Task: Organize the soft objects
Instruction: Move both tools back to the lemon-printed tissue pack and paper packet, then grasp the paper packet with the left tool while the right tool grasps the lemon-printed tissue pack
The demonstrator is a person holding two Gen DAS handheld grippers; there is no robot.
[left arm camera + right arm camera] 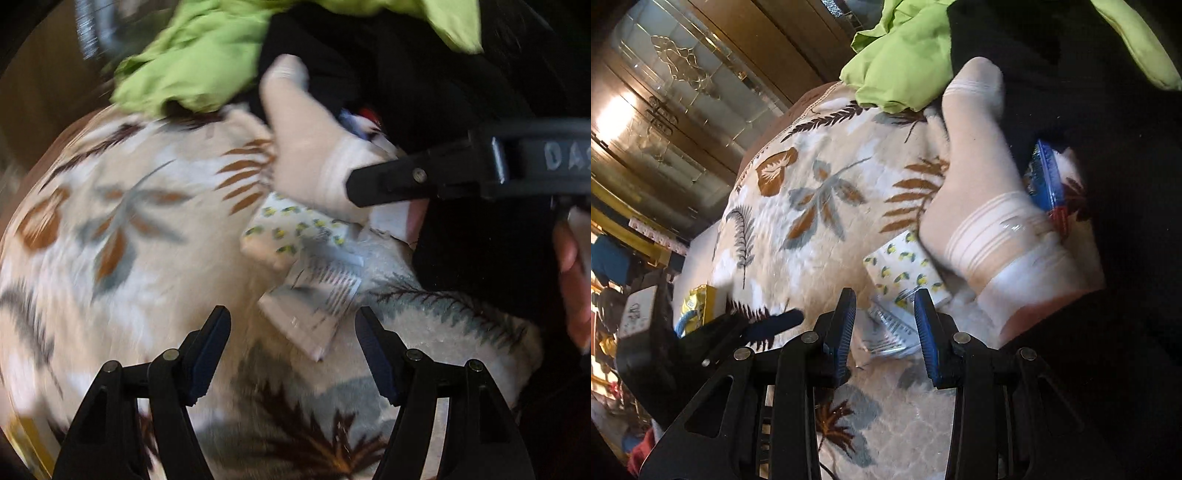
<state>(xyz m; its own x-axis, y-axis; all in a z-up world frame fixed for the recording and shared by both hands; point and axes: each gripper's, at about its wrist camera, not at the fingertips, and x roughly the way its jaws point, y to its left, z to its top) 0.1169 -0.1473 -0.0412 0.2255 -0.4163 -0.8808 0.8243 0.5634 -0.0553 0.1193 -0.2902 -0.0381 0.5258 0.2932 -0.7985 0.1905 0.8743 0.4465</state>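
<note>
Scene: a bed under a leaf-patterned blanket (820, 206), with a lime-green garment (897, 70) and a black garment (1071, 92) heaped along its far side.
White sock: the white sock (979, 192) lies on the blanket at the edge of the black garment, its ribbed cuff toward the viewer and its toe up against the dark cloth.
Neighbours: a small lemon-print pack (908, 273) and a crinkly clear wrapper (890, 332) lie just beside the cuff; a blue-edged packet (1045, 177) is half tucked under the black cloth.
Left hand-held gripper: the left hand-held gripper (293, 354) hangs over the wrapper with fingers spread and nothing between them.
Right hand-held gripper: the right hand-held gripper (884, 328) has its fingers parted a modest way; the wrapper shows in the gap, but the pads do not press on it.
Handling: the sock looks light, limp and stretchy; it would likely sag and fold when lifted, and nothing about it seems fragile.
Where to grip: the ribbed cuff looks best, being thicker and clear of the black garment.
Risk: a low pinch could catch blanket pile or the slippery wrapper along with the sock.
</note>
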